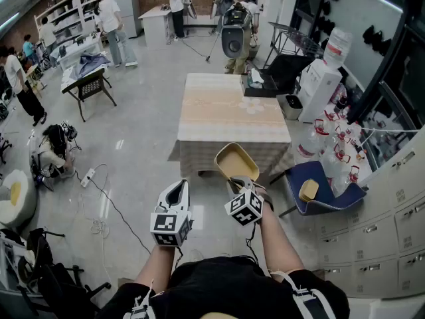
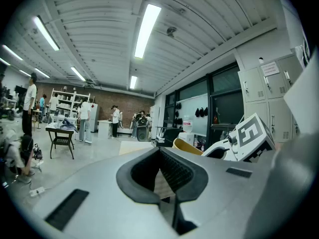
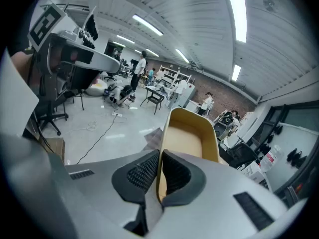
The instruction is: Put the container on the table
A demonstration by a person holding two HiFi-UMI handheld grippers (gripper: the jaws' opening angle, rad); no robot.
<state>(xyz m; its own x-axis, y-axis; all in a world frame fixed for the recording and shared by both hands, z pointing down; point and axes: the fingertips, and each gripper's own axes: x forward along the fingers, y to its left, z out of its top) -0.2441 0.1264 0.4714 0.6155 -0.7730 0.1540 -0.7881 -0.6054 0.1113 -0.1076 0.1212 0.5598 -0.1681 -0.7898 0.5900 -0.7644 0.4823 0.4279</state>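
Observation:
A yellow rectangular container (image 1: 236, 161) hangs in the air just in front of the near edge of a table (image 1: 229, 108) covered with a beige cloth. My right gripper (image 1: 240, 180) is shut on the container's near wall. In the right gripper view the container's wall (image 3: 187, 138) stands pinched between the two pads of the right gripper (image 3: 160, 171). My left gripper (image 1: 182, 185) floats beside it on the left, shut with nothing in it. From the left gripper (image 2: 160, 156) view, the container (image 2: 187, 146) shows off to the right, with the table (image 2: 134, 146) beyond.
A black box with tissues (image 1: 255, 85) sits at the table's far right corner. A blue chair (image 1: 319, 188) stands right of the table, with grey cabinets (image 1: 392, 211) and bottles (image 1: 332, 145) beyond. Cables (image 1: 99, 198) lie on the floor at left. People stand far behind.

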